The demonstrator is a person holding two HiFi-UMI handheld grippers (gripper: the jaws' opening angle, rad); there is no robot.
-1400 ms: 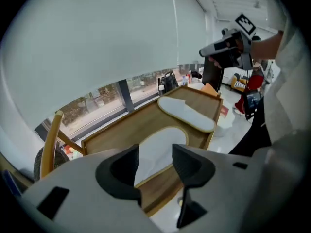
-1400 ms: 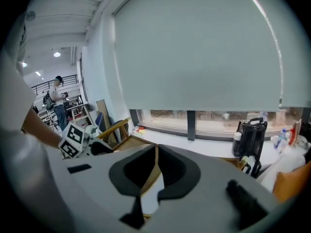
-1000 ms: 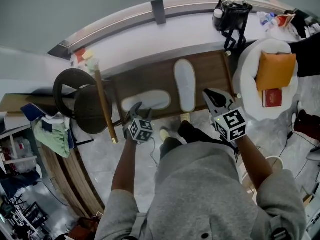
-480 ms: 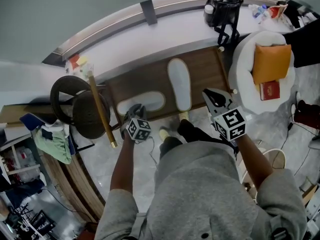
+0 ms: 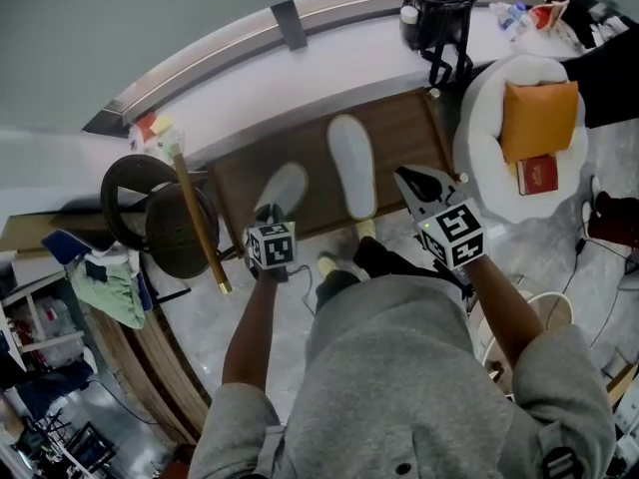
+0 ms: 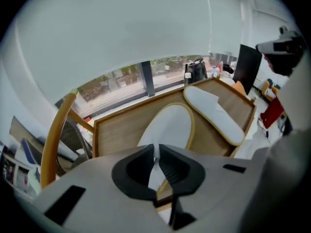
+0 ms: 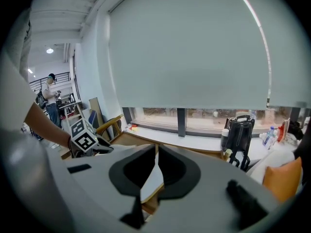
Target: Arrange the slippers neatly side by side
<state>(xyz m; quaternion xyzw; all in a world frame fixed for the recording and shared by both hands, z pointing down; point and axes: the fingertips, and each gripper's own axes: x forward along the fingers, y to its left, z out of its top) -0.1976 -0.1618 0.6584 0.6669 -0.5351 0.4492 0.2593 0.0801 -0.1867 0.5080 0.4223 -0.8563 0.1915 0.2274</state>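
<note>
Two white slippers with yellow edging lie on a low wooden platform (image 5: 399, 133). My left gripper (image 5: 268, 216) has its jaws closing, and they pinch the near edge of the left slipper (image 5: 284, 189), which points away from me and leans slightly right. In the left gripper view that slipper (image 6: 170, 127) runs out from between the jaws of my left gripper (image 6: 156, 152). The other slipper (image 5: 351, 166) lies just to its right, toe away from me. My right gripper (image 5: 412, 184) hovers over the platform's right part, shut and holding nothing (image 7: 156, 154).
A dark round stool (image 5: 160, 208) and a wooden pole (image 5: 198, 213) stand left of the platform. A black bag (image 5: 439, 18) sits on the window sill behind. At the right is a white round seat (image 5: 489, 158) with an orange cushion (image 5: 539, 118) and a red book (image 5: 537, 175).
My left gripper has shut on the left slipper and turned it from lying crosswise to pointing away, nearly in line with the other one. The right gripper has barely moved.
</note>
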